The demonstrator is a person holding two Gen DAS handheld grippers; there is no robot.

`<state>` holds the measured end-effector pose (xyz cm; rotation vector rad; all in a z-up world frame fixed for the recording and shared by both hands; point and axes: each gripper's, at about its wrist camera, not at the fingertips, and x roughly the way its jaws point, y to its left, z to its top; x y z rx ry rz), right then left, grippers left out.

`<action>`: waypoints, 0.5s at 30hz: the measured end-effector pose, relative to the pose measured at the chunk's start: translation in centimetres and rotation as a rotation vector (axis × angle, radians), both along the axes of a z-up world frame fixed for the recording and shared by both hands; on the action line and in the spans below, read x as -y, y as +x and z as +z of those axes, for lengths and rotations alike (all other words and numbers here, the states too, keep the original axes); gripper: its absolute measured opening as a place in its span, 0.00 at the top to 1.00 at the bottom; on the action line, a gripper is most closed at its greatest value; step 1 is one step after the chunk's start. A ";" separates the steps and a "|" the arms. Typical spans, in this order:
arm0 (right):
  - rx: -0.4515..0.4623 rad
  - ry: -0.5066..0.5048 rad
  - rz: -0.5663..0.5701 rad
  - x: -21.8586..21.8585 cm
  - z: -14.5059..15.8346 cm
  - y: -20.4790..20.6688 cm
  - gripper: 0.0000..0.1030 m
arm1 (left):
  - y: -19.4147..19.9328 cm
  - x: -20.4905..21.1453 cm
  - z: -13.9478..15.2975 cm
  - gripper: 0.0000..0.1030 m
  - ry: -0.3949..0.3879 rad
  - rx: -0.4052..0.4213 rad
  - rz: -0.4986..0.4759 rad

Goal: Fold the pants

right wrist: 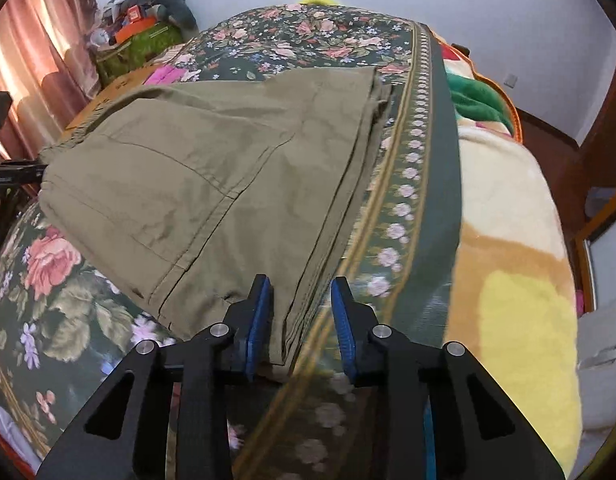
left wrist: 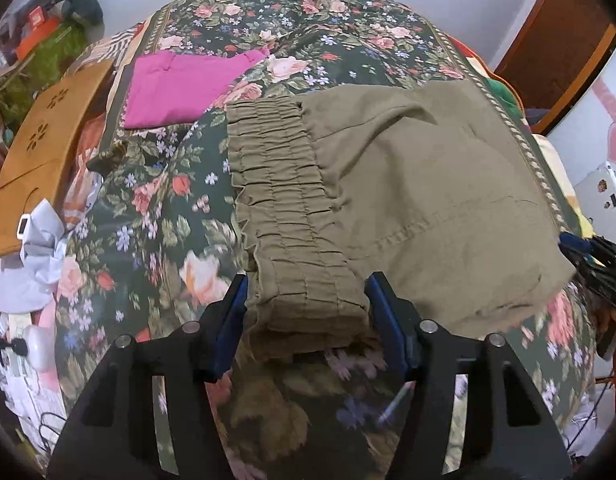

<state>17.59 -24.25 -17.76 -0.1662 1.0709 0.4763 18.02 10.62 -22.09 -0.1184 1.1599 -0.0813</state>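
The olive pants point(left wrist: 408, 184) lie flat on the floral bedspread point(left wrist: 148, 208) of a bed, near its bordered edge. In the left wrist view the gathered elastic waistband point(left wrist: 284, 208) runs from 12 o'clock down to 6 o'clock, and the rest of the cloth spreads toward 3 o'clock. In the right wrist view the long axis of the pants goes from 7 o'clock up to 1 o'clock, with a pocket seam visible on top.

At 11 o'clock from the waistband a folded magenta garment point(left wrist: 184, 88) rests on the bedspread, apart from the pants. A tan wooden board point(left wrist: 44, 152) lies at 9 o'clock beside the bed, with white crumpled cloth point(left wrist: 32, 256) under it. A plush blanket point(right wrist: 516, 272) in cream and yellow hangs at 3 o'clock in the right wrist view. Nothing lies on top of the pants.

The left tongs point(left wrist: 306, 316) stand half open around the near corner of the waistband; the blue pads are just beside the cloth and do not squeeze it. The right tongs point(right wrist: 302, 312) stand narrow, with the near edge of the pants between the pads, and a gap shows at the right pad.
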 end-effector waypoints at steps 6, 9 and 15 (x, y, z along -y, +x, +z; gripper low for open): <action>0.007 -0.009 -0.014 0.3 1.5 0.1 0.74 | -1.6 0.5 1.9 0.42 0.041 0.043 0.010; 0.074 0.005 -0.002 -0.2 3.8 -0.8 0.71 | -2.6 0.7 4.0 0.41 0.114 0.095 0.012; 0.155 0.108 0.064 -3.0 7.5 -2.1 0.63 | -3.9 2.4 7.1 0.28 0.167 0.197 -0.041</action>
